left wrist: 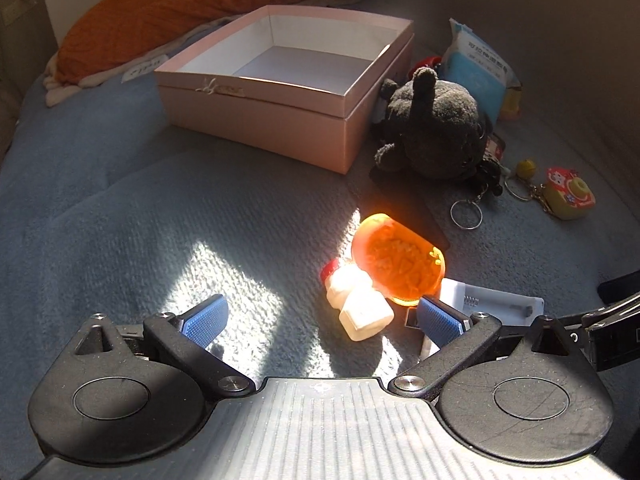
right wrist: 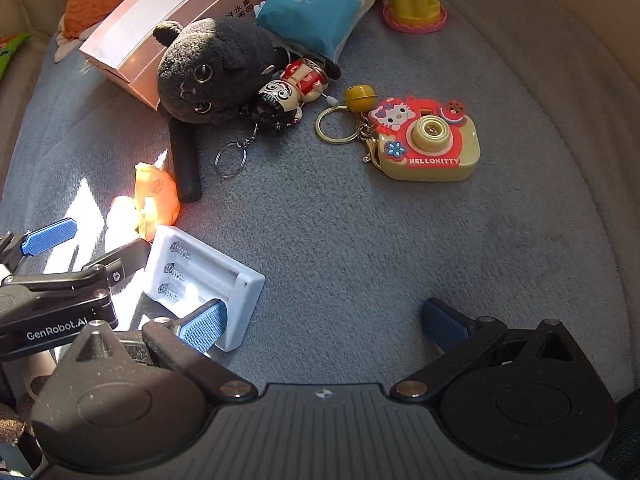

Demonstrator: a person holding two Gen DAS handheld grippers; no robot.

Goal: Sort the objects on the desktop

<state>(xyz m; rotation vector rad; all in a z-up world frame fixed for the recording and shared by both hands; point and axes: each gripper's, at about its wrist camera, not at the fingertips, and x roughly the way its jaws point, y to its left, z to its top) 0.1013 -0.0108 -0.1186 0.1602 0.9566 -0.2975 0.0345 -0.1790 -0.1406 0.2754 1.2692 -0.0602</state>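
Pink box [left wrist: 256, 116], dark-grey plush [left wrist: 436, 128]

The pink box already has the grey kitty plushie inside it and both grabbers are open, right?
Not quite. The pink box is empty; the left wrist view shows its bare white inside. The grey plushie lies on the blanket beside it. Both the left gripper and right gripper are open.

Both jaws spread wide: the left hand-held gripper [left wrist: 322, 316] and the right hand-held gripper [right wrist: 324, 326] hang low, side by side, empty.
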